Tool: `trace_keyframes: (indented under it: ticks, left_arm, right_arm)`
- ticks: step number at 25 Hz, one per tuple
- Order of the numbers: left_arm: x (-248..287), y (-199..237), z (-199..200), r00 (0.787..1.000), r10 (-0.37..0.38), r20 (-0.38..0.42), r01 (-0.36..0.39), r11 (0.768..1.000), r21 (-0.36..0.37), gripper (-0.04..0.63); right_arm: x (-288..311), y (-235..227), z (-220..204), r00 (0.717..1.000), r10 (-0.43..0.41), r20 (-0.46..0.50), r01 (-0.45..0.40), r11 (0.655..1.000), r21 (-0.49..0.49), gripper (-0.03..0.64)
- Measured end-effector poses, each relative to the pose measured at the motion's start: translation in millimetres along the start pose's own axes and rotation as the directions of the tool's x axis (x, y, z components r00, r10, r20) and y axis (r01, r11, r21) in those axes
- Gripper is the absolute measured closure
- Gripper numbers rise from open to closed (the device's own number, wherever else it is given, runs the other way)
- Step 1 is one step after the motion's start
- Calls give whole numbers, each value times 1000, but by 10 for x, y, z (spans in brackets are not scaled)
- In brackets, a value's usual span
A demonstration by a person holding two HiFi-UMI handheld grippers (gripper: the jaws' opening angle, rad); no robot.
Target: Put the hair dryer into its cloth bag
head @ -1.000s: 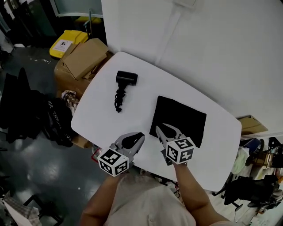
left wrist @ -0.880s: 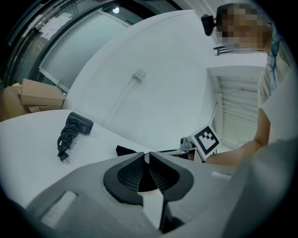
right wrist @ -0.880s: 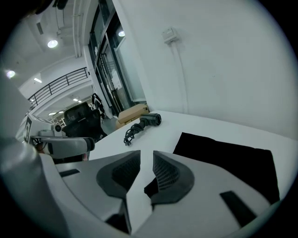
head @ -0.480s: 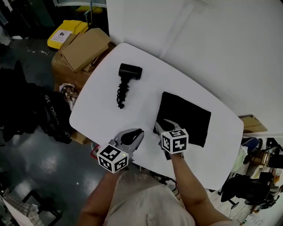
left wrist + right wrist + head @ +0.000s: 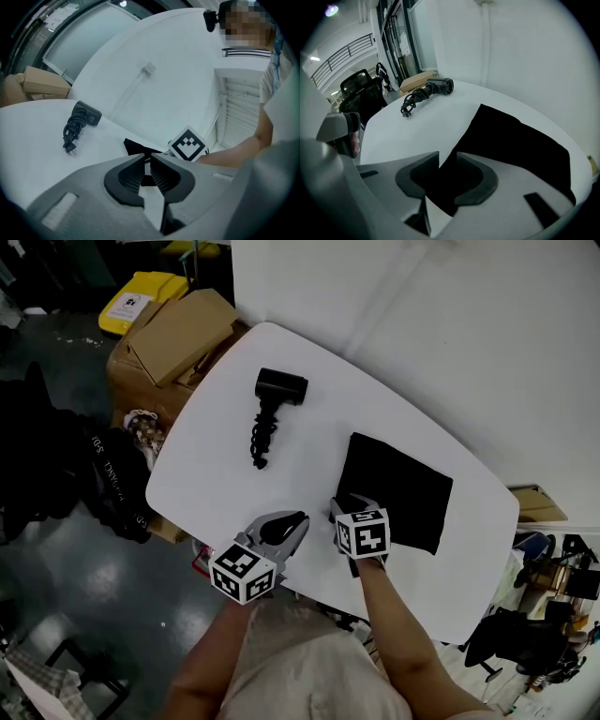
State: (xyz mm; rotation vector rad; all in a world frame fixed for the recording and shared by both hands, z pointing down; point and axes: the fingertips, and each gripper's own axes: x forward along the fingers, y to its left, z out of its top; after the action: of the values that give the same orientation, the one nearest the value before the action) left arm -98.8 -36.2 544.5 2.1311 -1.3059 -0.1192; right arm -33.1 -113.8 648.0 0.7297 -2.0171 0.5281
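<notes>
The black hair dryer (image 5: 280, 387) lies on the white table's (image 5: 216, 474) far left with its coiled cord (image 5: 261, 441) trailing toward me. To its right the black cloth bag (image 5: 403, 486) lies flat. My right gripper (image 5: 345, 506) tilts down over the bag's near left corner. Its jaws have just been opening and stand open, with the bag's edge (image 5: 511, 136) under the gap and not pinched. My left gripper (image 5: 292, 522) hovers at the near table edge, shut on nothing. The left gripper view shows the dryer (image 5: 87, 114) and the bag's corner (image 5: 135, 146) ahead.
Cardboard boxes (image 5: 175, 337) and a yellow container (image 5: 142, 295) stand on the floor beyond the table's left end. Dark clutter (image 5: 66, 474) fills the floor at the left. A white wall (image 5: 450, 324) runs behind the table.
My right gripper has sunk toward the bag's near left corner, tipped further down, and its jaws have spread. The left gripper has dropped a little. Dryer and bag have not moved.
</notes>
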Motion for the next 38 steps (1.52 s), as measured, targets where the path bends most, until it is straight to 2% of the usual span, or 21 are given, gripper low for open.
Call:
trace_keyframes:
  ticks: [7, 13, 19, 38]
  left_arm:
    - [27, 33, -22, 1000, -3, -9, 3, 1000, -8, 554]
    - [42, 42, -43, 1000, -4, -14, 4, 1000, -11, 554]
    - [25, 37, -48, 1000, -2, -15, 2, 1000, -15, 554]
    - [161, -28, -62, 999, -19, -31, 19, 1000, -4, 554]
  right_arm:
    - [92, -35, -79, 999, -2, -33, 2, 1000, 11, 494]
    - [132, -61, -104, 999, -2, -42, 3, 999, 32, 547]
    - [113, -87, -105, 999, 3, -43, 0, 998, 58, 570]
    - [-201, -291, 57, 995, 64, 70, -79, 969, 236, 588]
